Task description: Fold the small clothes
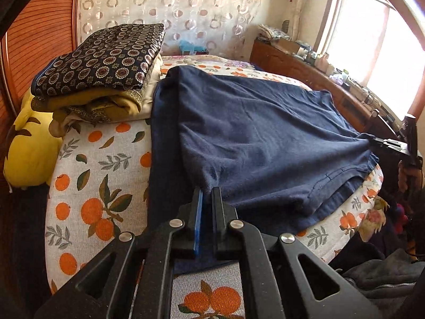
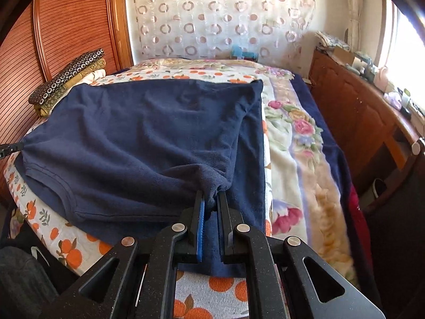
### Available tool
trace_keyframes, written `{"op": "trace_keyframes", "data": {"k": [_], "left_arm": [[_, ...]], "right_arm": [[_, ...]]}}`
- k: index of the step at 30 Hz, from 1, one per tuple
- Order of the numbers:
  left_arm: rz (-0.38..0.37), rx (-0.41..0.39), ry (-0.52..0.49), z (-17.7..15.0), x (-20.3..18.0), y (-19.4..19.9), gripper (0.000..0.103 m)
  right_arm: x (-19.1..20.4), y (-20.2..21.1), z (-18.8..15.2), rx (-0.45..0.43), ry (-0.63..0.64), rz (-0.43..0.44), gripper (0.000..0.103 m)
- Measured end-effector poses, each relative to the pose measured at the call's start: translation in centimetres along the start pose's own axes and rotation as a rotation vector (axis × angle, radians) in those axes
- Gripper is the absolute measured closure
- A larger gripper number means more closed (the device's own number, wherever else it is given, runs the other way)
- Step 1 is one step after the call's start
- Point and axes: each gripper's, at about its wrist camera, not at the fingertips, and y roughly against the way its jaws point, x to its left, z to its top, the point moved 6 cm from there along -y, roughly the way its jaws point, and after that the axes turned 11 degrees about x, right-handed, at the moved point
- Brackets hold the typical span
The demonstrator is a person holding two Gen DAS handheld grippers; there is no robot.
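Note:
A navy blue garment [image 1: 255,133] lies spread over the bed, its upper layer lifted at the near edge. My left gripper [image 1: 208,192] is shut on a pinched fold of it at the near left corner. My right gripper [image 2: 211,196] is shut on a bunched fold of the same garment [image 2: 148,127] at the near right corner. The right gripper's tip shows far right in the left wrist view [image 1: 382,141]; the left gripper's tip shows at the left edge of the right wrist view [image 2: 10,147]. The garment sags between them over a lower navy layer.
The bed has an orange-print sheet [image 1: 106,159] and a floral blanket [image 2: 300,138]. A stack of folded patterned cloths [image 1: 106,63] sits at the far left, above a yellow cushion [image 1: 29,148]. A wooden sideboard [image 2: 358,111] with clutter runs along the right under the window.

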Motion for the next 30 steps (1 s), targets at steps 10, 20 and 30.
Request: {"op": "trace_keyframes", "data": {"k": [10, 20, 30], "left_arm": [[0.081, -0.006, 0.013, -0.1, 0.4, 0.2, 0.048], [0.118, 0.032, 0.022, -1.4, 1.2, -1.5, 0.025], [0.125, -0.007, 0.044, -1.5, 1.2, -1.4, 0.025]], "right_arm": [[2.8, 2.1, 0.7, -0.113, 0.001, -0.018, 0.057], [9.2, -2.0, 0.6, -0.107, 0.055, 0.132, 0.054], [14.4, -6.8, 1.8, -0.064, 0.118, 0.131, 0.050]]}}
